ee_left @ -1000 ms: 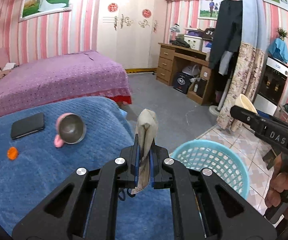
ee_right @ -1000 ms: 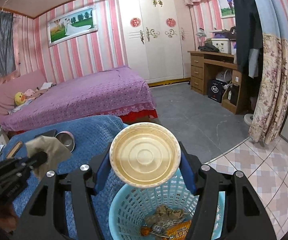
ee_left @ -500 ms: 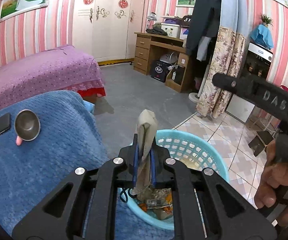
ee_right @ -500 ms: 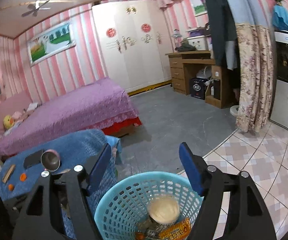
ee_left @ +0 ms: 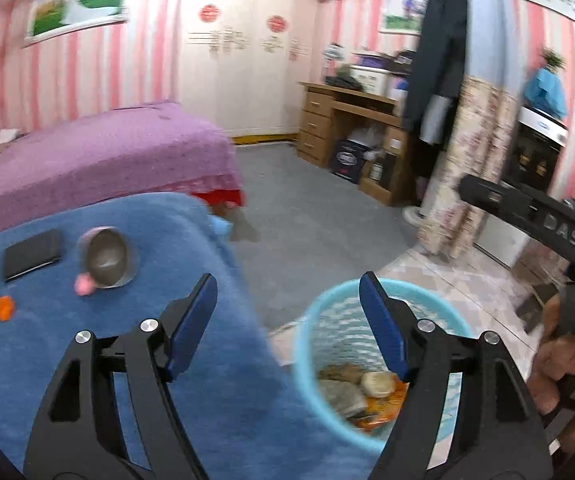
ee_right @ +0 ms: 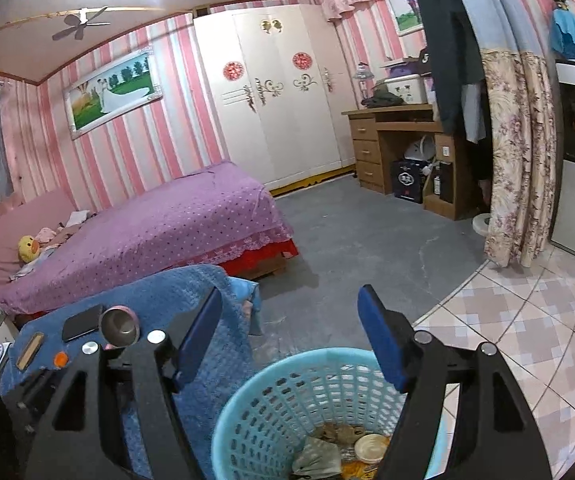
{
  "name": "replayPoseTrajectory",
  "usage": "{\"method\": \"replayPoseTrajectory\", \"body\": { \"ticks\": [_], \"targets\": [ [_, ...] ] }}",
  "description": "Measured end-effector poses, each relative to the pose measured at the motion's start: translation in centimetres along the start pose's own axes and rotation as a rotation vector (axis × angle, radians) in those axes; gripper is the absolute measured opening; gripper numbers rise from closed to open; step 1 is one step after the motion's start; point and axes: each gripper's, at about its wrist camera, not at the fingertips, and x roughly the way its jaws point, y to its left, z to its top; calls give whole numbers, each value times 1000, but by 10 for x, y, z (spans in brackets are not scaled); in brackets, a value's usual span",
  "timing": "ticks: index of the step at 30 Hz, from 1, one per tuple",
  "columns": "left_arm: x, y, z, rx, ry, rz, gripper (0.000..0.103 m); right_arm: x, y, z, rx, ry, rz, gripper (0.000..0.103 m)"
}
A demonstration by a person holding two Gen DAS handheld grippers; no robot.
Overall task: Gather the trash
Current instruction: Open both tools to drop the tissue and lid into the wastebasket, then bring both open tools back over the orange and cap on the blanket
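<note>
Both grippers tilt downward over the basket. The left gripper jaws have just been opening, nothing between them; right gripper jaws stand apart, empty. Trash lies inside the basket.

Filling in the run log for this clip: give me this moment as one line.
left gripper: open, jaws just opened, empty | right gripper: open, empty | basket: holds crumpled paper, round lid, wrappers | orange bits: on blue cloth
</note>
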Motion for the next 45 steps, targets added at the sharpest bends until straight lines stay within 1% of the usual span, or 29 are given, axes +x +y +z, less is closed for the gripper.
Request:
{"method": "replayPoseTrajectory", "body": {
  "ticks": [5, 6, 11, 14, 16, 18, 20, 24, 28, 30, 32, 34, 36, 40, 45],
  "targets": [
    [-26, 62, -5, -29, -9, 113, 71, 5, 40, -10, -66, 27, 46, 70],
    [-35, 82, -8, -44, -10, 144, 71, 5, 48, -12, -78, 30, 57, 70],
    [-62, 153, -21, -97, -17, 255, 72, 8, 101, -26, -162, 45, 129, 70],
    [-78, 199, -33, -142, -22, 327, 72, 9, 129, -34, -194, 36, 160, 70],
    [-85, 221, -39, -167, -27, 375, 72, 9, 144, -38, -198, 31, 189, 70],
    [-90, 247, -46, -210, -24, 400, 72, 10, 161, -45, -208, 36, 213, 71],
    [-95, 268, -51, -239, -21, 421, 72, 13, 181, -53, -231, 47, 222, 72],
    [-100, 296, -59, -267, -15, 465, 72, 23, 215, -70, -274, 77, 258, 73],
    [-96, 325, -69, -296, 24, 506, 72, 31, 247, -89, -337, 104, 291, 73],
    [-92, 341, -75, -309, 51, 516, 72, 40, 262, -100, -366, 140, 292, 73],
    [-85, 359, -86, -361, 86, 509, 72, 52, 272, -107, -384, 168, 293, 73],
    [-76, 369, -94, -392, 113, 481, 72, 62, 281, -111, -387, 189, 301, 73],
    [-64, 376, -96, -379, 148, 483, 72, 74, 289, -115, -383, 205, 310, 73],
    [-48, 385, -99, -376, 174, 486, 72, 97, 309, -123, -389, 249, 338, 73],
    [-30, 400, -92, -385, 206, 529, 72, 122, 342, -141, -451, 310, 366, 73]
  ]
}}
